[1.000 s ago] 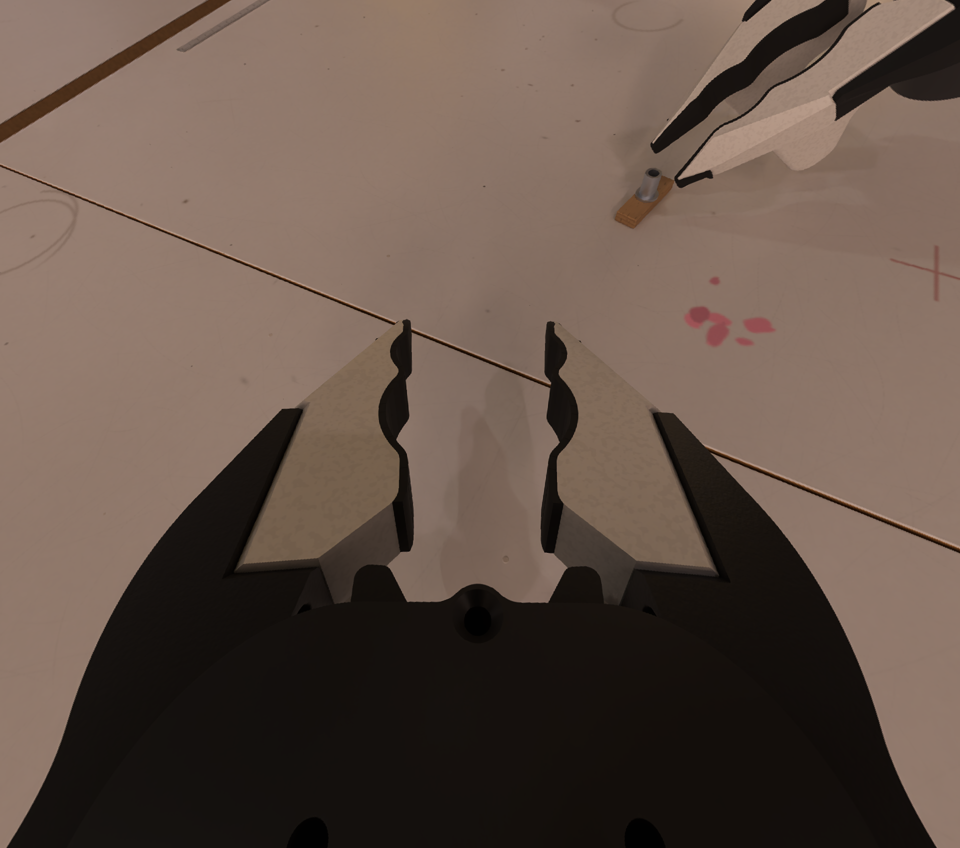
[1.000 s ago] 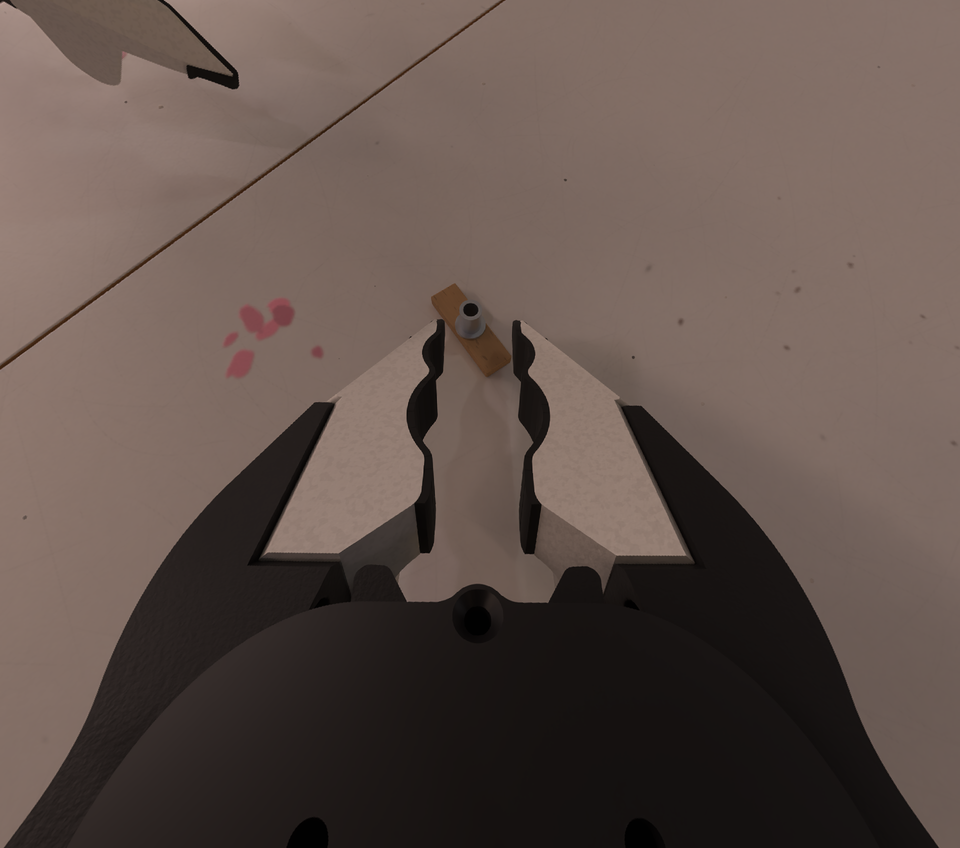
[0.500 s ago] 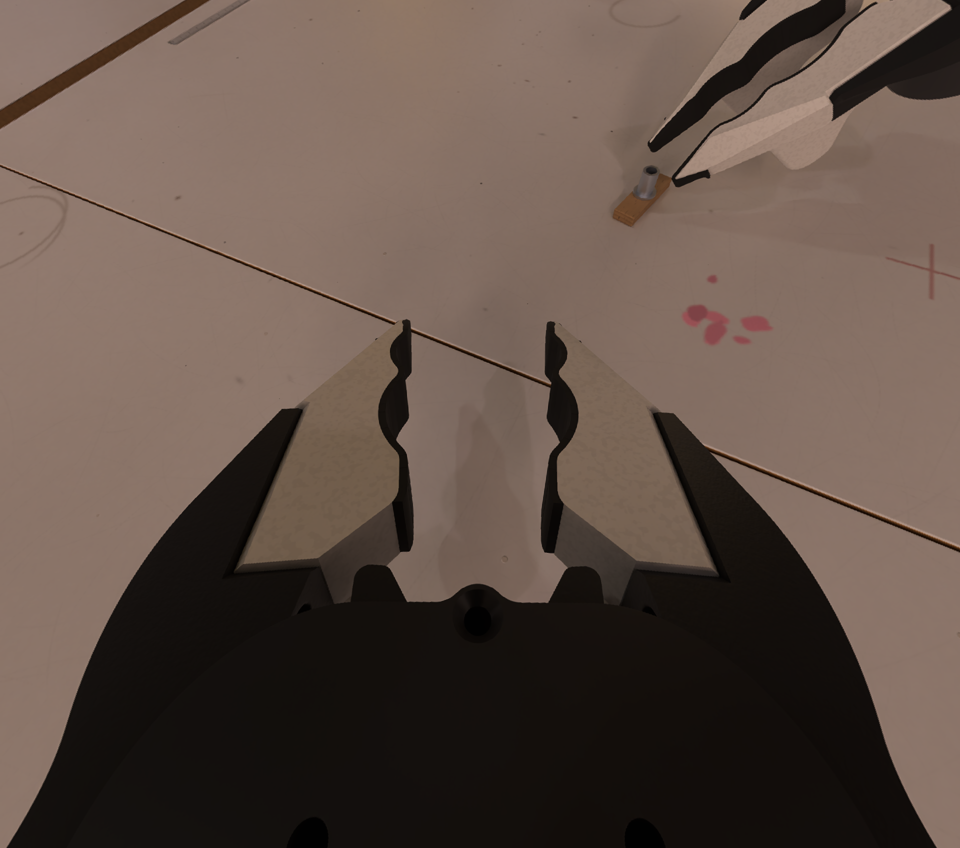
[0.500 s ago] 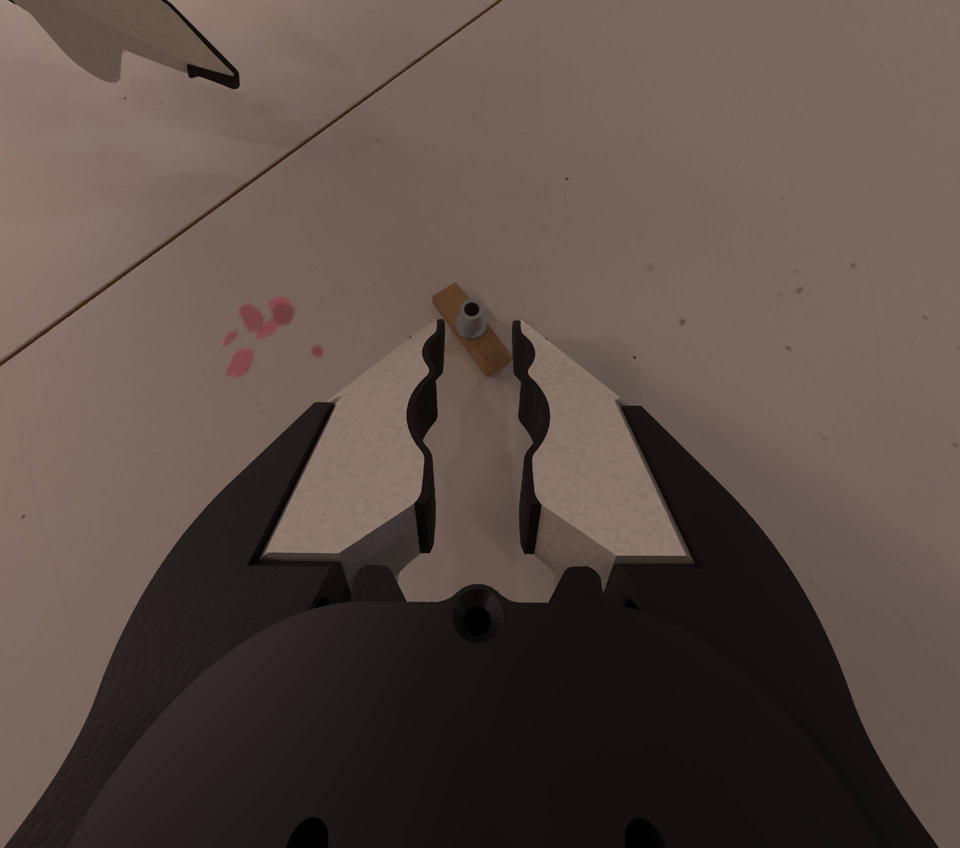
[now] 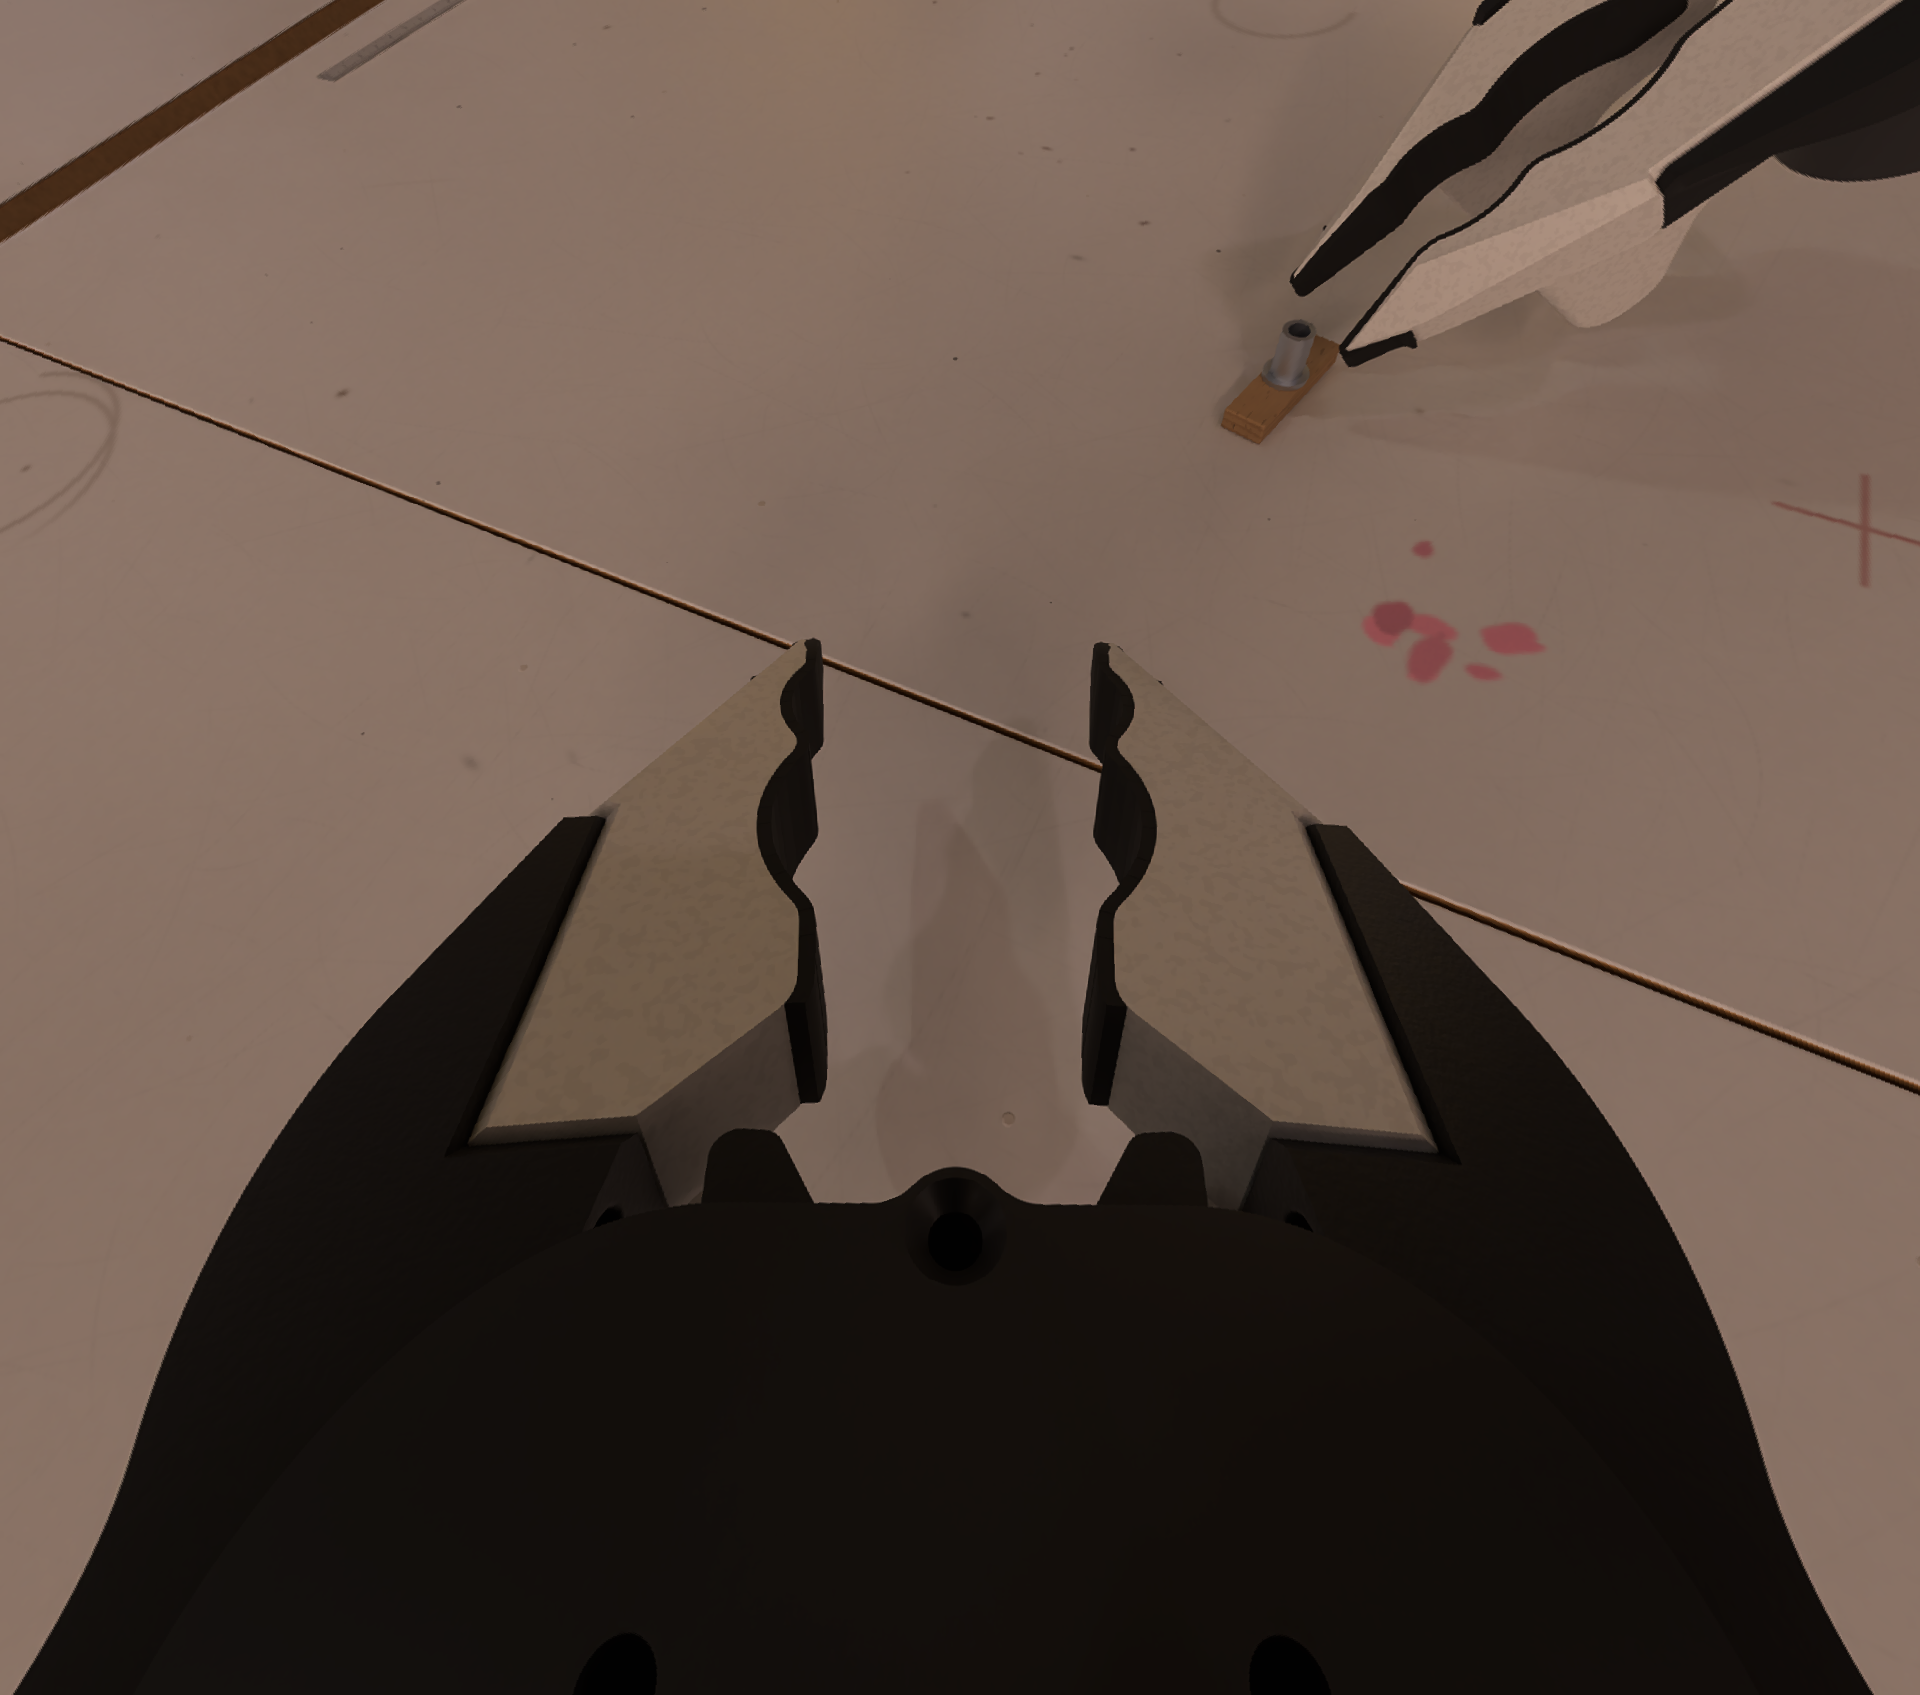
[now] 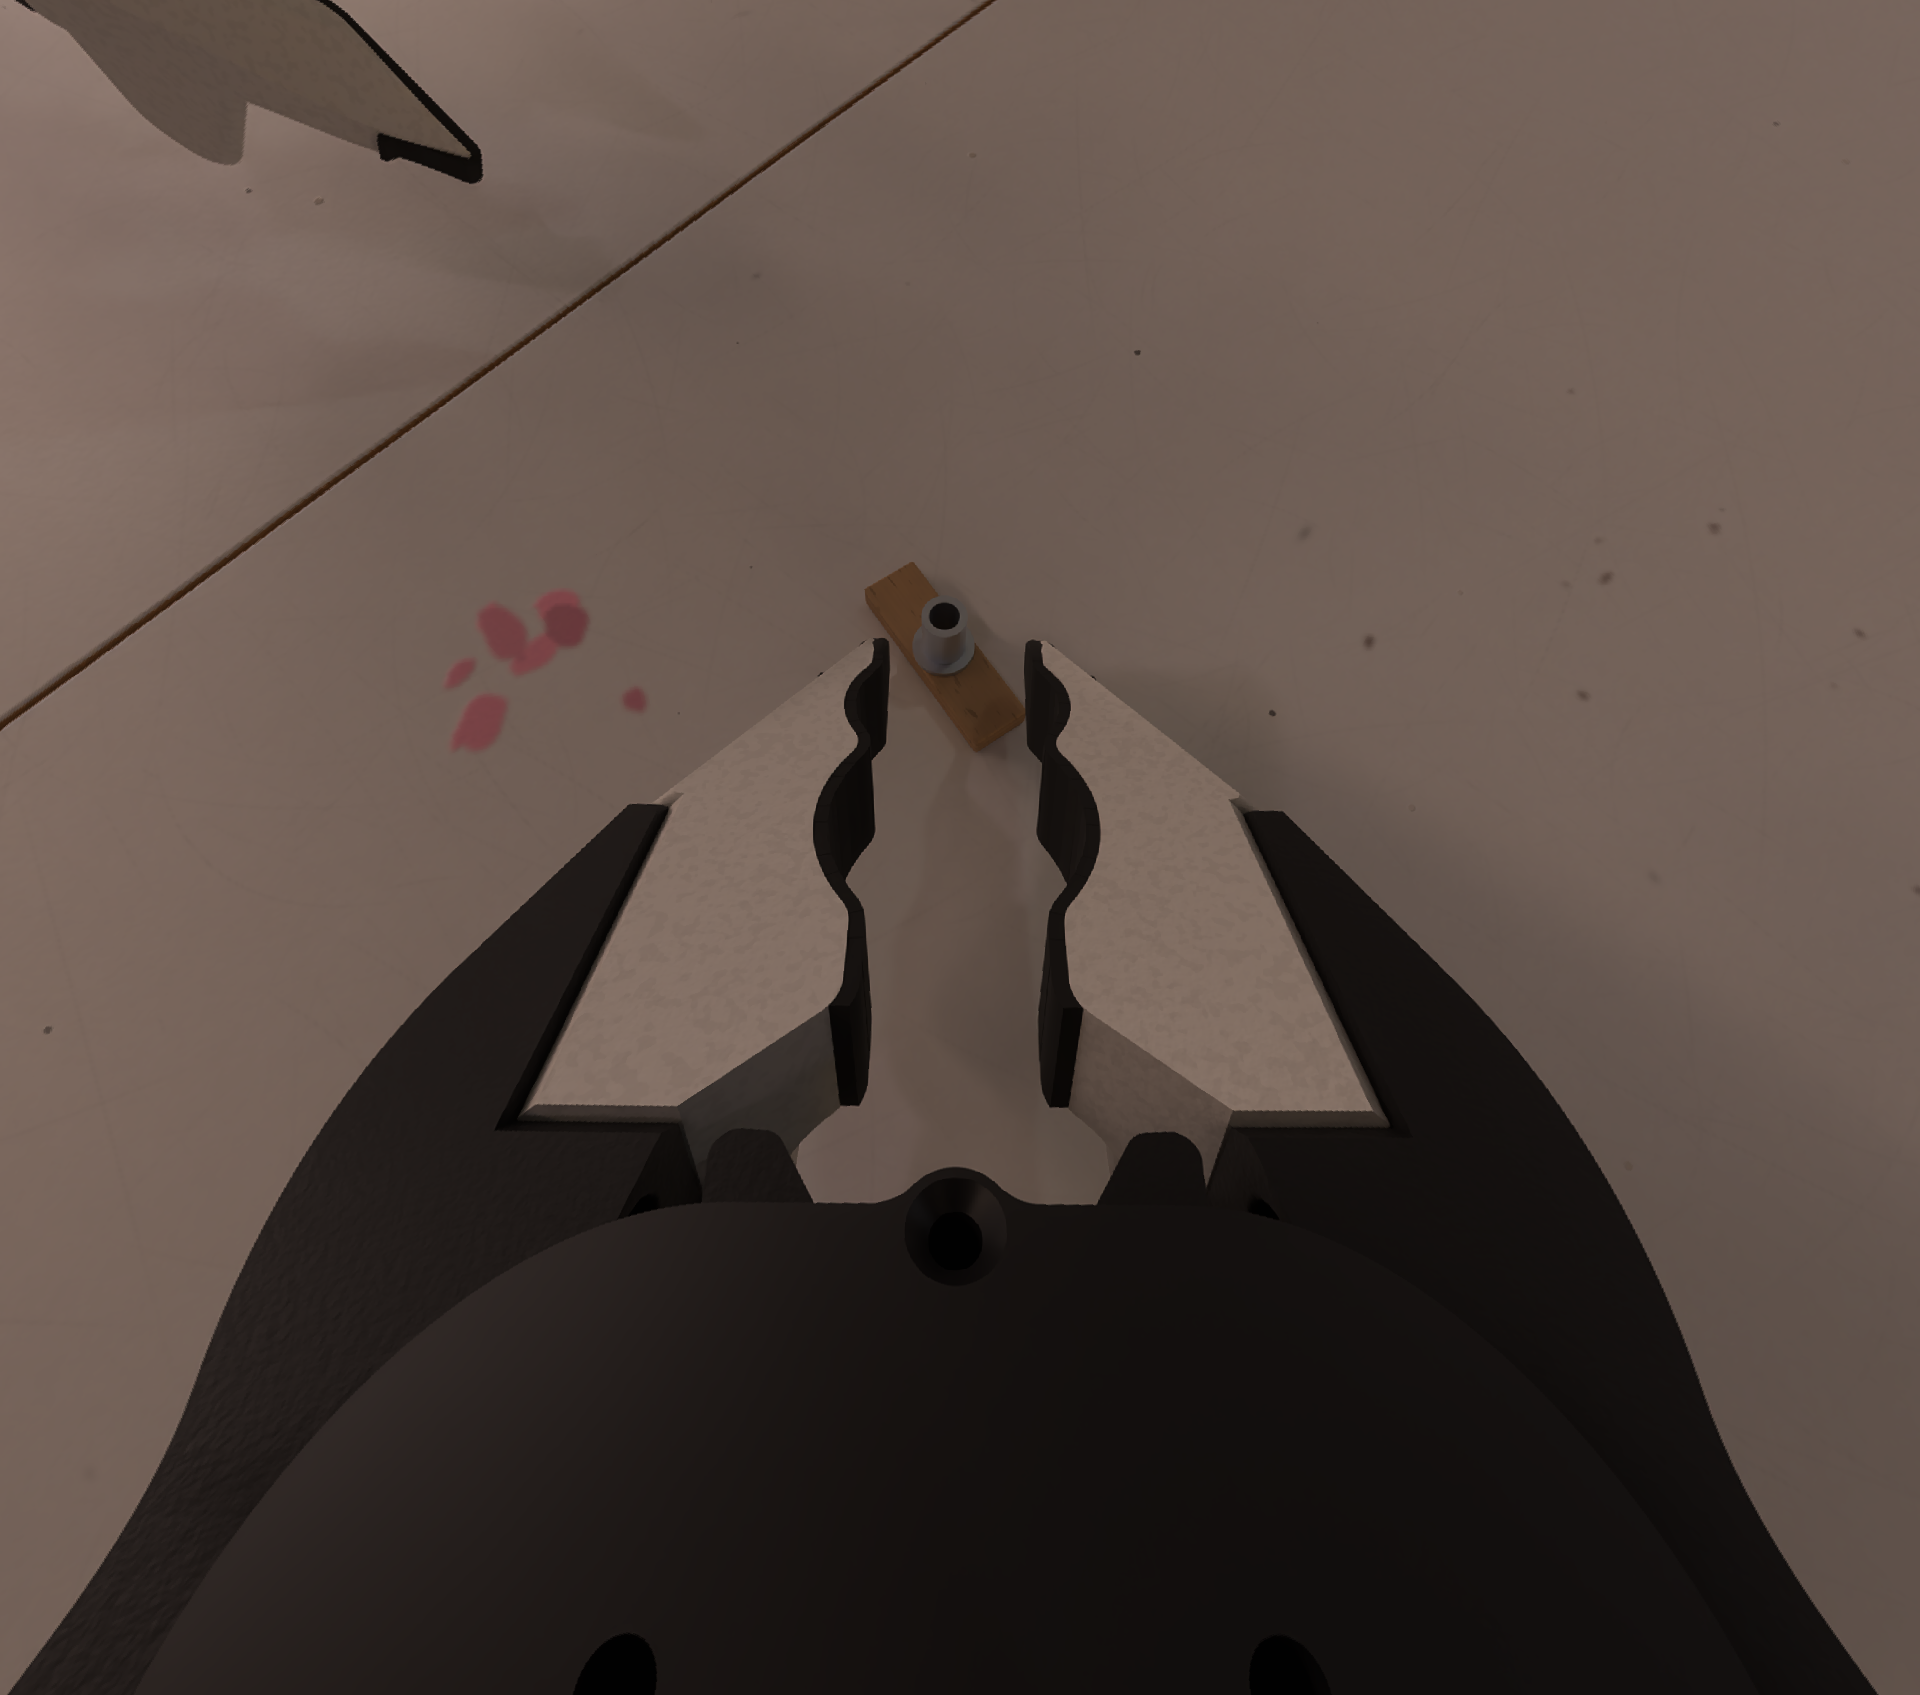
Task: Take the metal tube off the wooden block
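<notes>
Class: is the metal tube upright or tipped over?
Upright: the tube stands on the block, flange down and open bore facing up.

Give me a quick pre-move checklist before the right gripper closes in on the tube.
1. Metal tube upright on the wooden block: ok.
2. Right gripper open wide enough for the tube: ok.
3. Tube between the right fingertips: not ok; it stands just past them, with only the block's near end in the gap.
4. Gripper height over the block: cannot tell; in the left wrist view one fingertip sits very near the block's end.
5. Left gripper open, empty and well away from the block: ok.
6. Table around the block free of obstacles: ok, only pink stains.
</notes>
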Robot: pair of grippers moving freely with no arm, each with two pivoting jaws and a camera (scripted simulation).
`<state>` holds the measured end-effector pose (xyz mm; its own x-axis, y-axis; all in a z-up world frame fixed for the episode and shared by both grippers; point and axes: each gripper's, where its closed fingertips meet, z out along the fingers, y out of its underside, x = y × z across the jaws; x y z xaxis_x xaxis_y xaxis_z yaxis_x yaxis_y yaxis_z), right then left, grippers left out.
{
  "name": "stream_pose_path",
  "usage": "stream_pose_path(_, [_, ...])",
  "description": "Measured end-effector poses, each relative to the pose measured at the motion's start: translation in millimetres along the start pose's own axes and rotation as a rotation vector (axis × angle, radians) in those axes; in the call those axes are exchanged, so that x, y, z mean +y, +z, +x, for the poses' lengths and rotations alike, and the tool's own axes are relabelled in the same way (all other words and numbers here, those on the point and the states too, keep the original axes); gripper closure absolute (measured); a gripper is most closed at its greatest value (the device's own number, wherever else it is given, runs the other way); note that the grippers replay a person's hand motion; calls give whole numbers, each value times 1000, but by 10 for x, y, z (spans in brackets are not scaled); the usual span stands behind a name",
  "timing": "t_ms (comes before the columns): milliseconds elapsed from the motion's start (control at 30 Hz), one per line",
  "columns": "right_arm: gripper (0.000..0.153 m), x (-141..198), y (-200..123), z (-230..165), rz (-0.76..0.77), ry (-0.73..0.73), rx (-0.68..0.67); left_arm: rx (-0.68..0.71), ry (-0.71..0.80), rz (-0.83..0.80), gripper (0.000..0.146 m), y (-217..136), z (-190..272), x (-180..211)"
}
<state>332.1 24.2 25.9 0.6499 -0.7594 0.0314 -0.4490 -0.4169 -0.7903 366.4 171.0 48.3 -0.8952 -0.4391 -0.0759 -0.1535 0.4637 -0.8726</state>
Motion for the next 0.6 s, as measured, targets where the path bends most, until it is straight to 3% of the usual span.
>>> stream_pose_path(600, [127,11,9,-11,-9,-7,-3,-5,2,4,95,-5,-5,-4])
